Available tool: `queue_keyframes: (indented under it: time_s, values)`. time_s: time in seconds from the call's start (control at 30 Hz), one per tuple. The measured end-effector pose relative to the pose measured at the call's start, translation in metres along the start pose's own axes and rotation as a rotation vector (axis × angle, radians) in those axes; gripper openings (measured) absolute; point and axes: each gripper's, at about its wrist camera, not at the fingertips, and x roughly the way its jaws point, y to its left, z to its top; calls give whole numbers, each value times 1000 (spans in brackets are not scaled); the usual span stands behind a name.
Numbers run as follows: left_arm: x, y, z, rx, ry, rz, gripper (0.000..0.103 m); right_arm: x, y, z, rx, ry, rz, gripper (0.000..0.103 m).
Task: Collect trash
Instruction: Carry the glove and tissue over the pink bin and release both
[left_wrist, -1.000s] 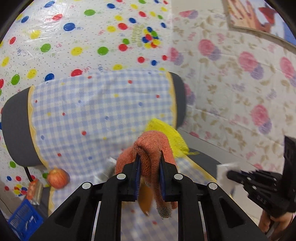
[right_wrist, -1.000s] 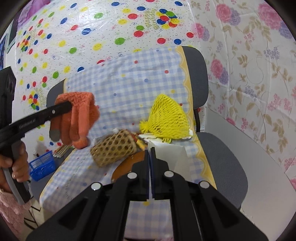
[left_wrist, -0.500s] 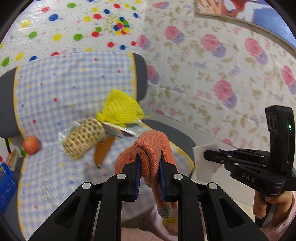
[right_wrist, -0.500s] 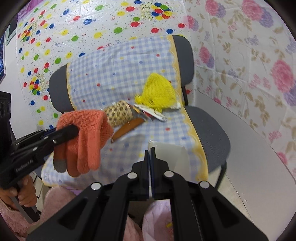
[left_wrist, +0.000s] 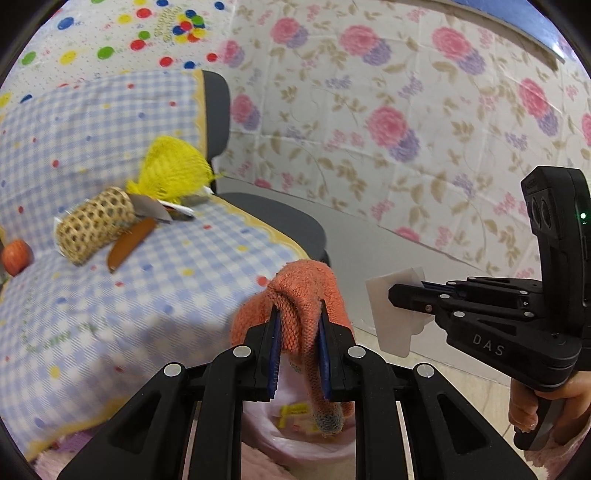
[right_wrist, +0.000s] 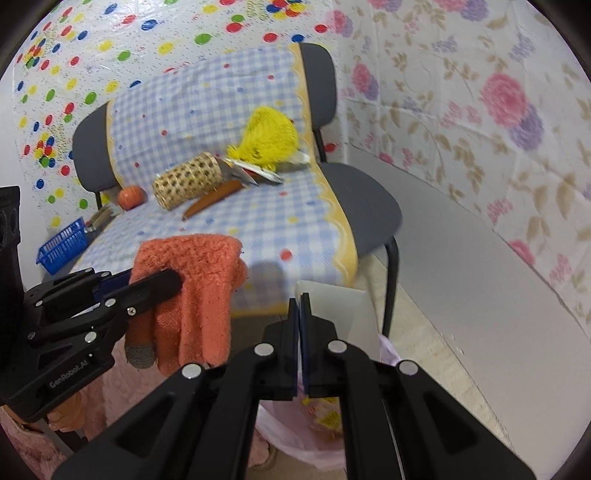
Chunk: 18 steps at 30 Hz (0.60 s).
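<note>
- Above the pink bag (left_wrist: 295, 439), an orange glove (left_wrist: 303, 306) is clamped between the pads of the left gripper (left_wrist: 298, 354); its grey-tipped fingers hang down.
- Beside it, a white card (right_wrist: 340, 314) is pinched edge-on in the tightly closed right gripper (right_wrist: 300, 325), also over the bag's mouth.
- On the chair (right_wrist: 369, 210), draped with a checked cloth (right_wrist: 207, 107), a yellow net (right_wrist: 271, 134), a woven tube (right_wrist: 188, 181), wrappers and a brown peel are seen lying.
- Further left, an orange fruit (right_wrist: 131, 196) and a blue basket (right_wrist: 62, 245) are visible.

One glove (left_wrist: 301, 295), two grippers (left_wrist: 297, 343)
</note>
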Motion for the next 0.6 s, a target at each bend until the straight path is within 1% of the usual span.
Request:
queue_keyframes:
  time_s: [0.13, 0.27, 0.5, 0.6]
  values:
    - [17, -9, -12, 5, 51, -32, 18, 5, -13, -15, 30, 27, -12, 2]
    - [43, -9, -20, -11, 124, -52, 19, 19, -26, -26, 62, 67, -3, 2]
    - [83, -3, -24, -9, 194, -49, 19, 59, -44, -34, 104, 131, 23, 2]
    - [97, -1, -26, -12, 220, -47, 22, 73, -49, -35, 123, 148, 29, 2]
